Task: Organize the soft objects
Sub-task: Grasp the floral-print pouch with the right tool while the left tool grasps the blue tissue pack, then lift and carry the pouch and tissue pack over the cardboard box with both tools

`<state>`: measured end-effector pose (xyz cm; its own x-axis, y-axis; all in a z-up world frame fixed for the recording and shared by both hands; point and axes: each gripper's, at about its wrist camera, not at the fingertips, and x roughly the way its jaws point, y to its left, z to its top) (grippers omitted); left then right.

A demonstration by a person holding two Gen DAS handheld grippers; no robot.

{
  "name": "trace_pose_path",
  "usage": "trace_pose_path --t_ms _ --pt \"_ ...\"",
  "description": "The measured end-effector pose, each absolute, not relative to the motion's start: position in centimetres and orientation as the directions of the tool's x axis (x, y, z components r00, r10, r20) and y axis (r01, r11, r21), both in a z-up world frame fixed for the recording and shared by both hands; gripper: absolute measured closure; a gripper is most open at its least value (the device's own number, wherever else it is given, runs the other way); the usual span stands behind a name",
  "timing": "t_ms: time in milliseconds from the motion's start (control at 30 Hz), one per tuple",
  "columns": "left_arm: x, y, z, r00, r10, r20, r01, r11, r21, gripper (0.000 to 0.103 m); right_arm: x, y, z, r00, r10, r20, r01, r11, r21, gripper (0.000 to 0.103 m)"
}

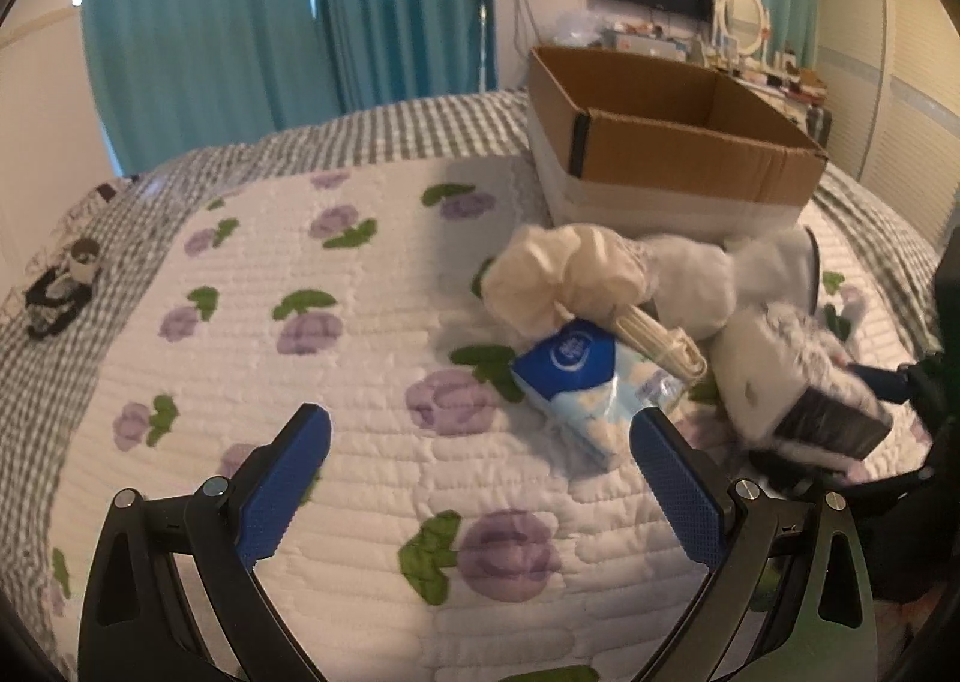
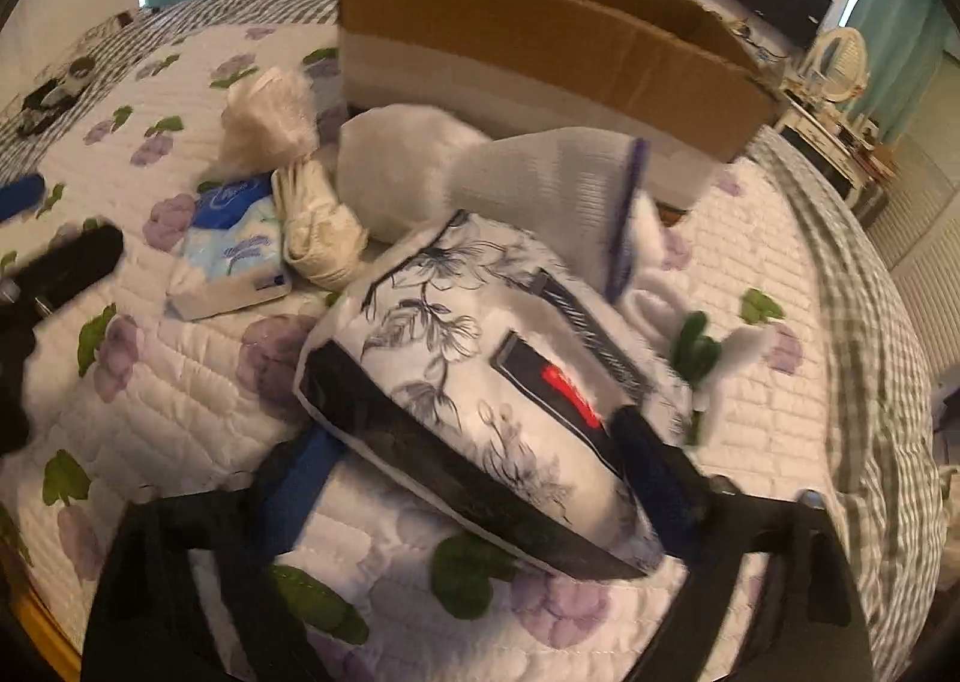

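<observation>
A white pouch with a dark floral print and a black edge (image 2: 480, 376) lies on the quilted bed; my right gripper (image 2: 474, 466) has its blue fingers on either side of it and holds it. The pouch also shows at the right of the left wrist view (image 1: 804, 394). My left gripper (image 1: 480, 466) is open and empty above the quilt, just short of a blue and white tissue pack (image 1: 576, 382). Behind it lie a cream cloth bundle (image 1: 558, 274), a rolled cream item (image 1: 660, 340) and white plush (image 1: 702, 280). An open cardboard box (image 1: 672, 142) stands behind the pile.
The bed has a white quilt with purple flowers (image 1: 300, 334) and a grey checked blanket (image 1: 72, 334) around it. A small dark toy (image 1: 60, 286) lies at the far left. Teal curtains, a wall TV and a cluttered dresser stand beyond the bed.
</observation>
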<state>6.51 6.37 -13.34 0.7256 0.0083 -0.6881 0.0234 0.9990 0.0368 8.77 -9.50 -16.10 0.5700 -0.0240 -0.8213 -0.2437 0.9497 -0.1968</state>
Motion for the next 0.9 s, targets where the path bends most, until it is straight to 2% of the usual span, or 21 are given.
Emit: trace_pose_path --t_ms 33,100,200,333,500,667,733,900 --pt "6.6 6.2 -13.5 0.717 0.006 -0.697 0.028 0.999 0.038 0.001 8.5 -10.0 -15.5 0.579 -0.013 -0.815 -0.235 0.955 -0.182 0.027" --pt "7.0 5.7 -14.0 0.695 0.003 -0.719 0.038 0.998 0.041 0.001 8.3 -10.8 -14.4 0.603 0.019 -0.797 -0.219 0.965 -0.142 0.037" --pt "7.5 5.0 -14.5 0.675 -0.027 -0.738 0.056 0.998 0.015 0.001 8.1 -12.1 -12.6 0.634 0.070 -0.770 -0.196 0.978 -0.072 0.044" --pt "8.3 3.4 -15.0 0.650 -0.096 -0.754 0.088 0.995 -0.050 0.002 8.4 -12.2 -11.7 0.652 0.091 -0.753 -0.196 0.979 -0.052 0.046" --pt "10.2 1.8 -15.8 0.638 -0.078 -0.767 0.102 0.995 -0.016 0.003 8.5 -12.2 -12.1 0.644 0.103 -0.758 -0.205 0.978 -0.042 0.047" --pt "11.5 1.7 -17.2 0.588 -0.095 -0.803 0.108 0.993 -0.039 0.019 8.8 -13.0 -12.4 0.643 0.118 -0.757 -0.202 0.979 -0.019 0.047" --pt "11.3 1.6 -17.4 0.586 -0.109 -0.803 0.128 0.991 -0.041 0.030 8.8 -13.0 -12.4 0.641 0.120 -0.758 -0.204 0.979 -0.017 0.047" --pt "9.8 1.2 -16.7 0.612 -0.116 -0.782 0.185 0.983 -0.002 0.042 8.7 -13.1 -12.4 0.640 0.124 -0.759 -0.206 0.979 -0.014 0.046"
